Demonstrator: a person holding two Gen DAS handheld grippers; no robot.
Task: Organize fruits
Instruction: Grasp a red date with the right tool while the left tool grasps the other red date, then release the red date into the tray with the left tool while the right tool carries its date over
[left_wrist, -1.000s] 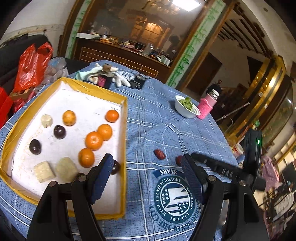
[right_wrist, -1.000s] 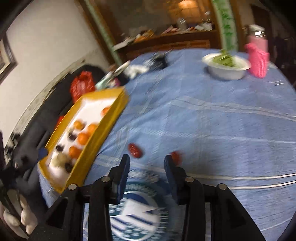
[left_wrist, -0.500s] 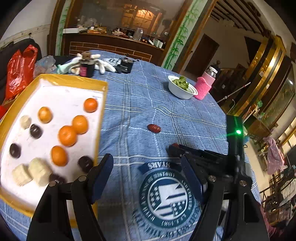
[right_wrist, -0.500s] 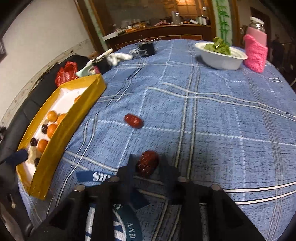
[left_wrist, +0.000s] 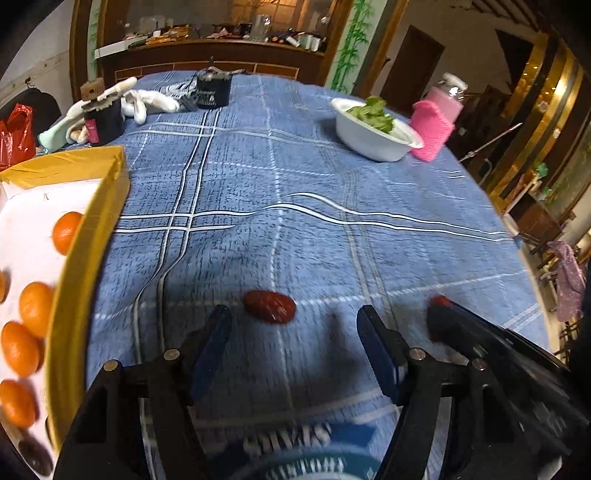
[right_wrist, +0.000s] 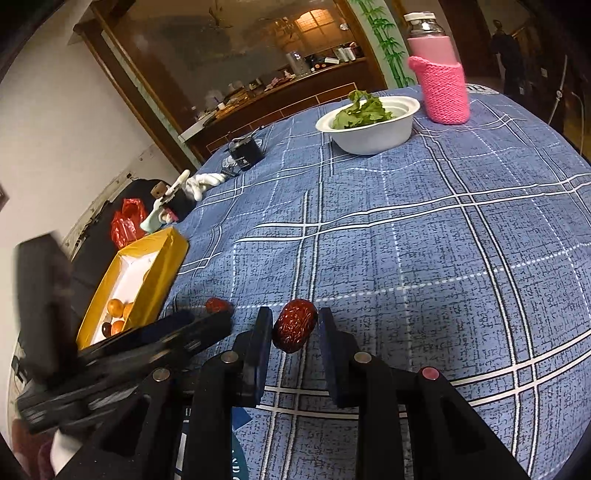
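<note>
A wrinkled red date (right_wrist: 294, 325) sits between the pads of my right gripper (right_wrist: 293, 332), which is shut on it just above the blue cloth. A second red date (left_wrist: 269, 306) lies on the cloth ahead of my left gripper (left_wrist: 293, 332). The left jaws are closing, with the date just beyond the tips and nothing pressed. The right gripper with its date tip (left_wrist: 439, 301) shows at the right of the left wrist view. A yellow box (left_wrist: 79, 295) with several oranges (left_wrist: 35, 302) and dark fruits stands at the left.
A white bowl of greens (right_wrist: 369, 125) and a pink-sleeved bottle (right_wrist: 441, 77) stand at the far side. A black case (left_wrist: 213, 90), white gloves (left_wrist: 146, 101) and a dark jar (left_wrist: 101, 120) lie far left. The blue checked tablecloth (right_wrist: 443, 240) covers the round table.
My left gripper swung right from over the box to the date on the cloth and lowered. My right gripper came down, shut on the other date, and rolled.
</note>
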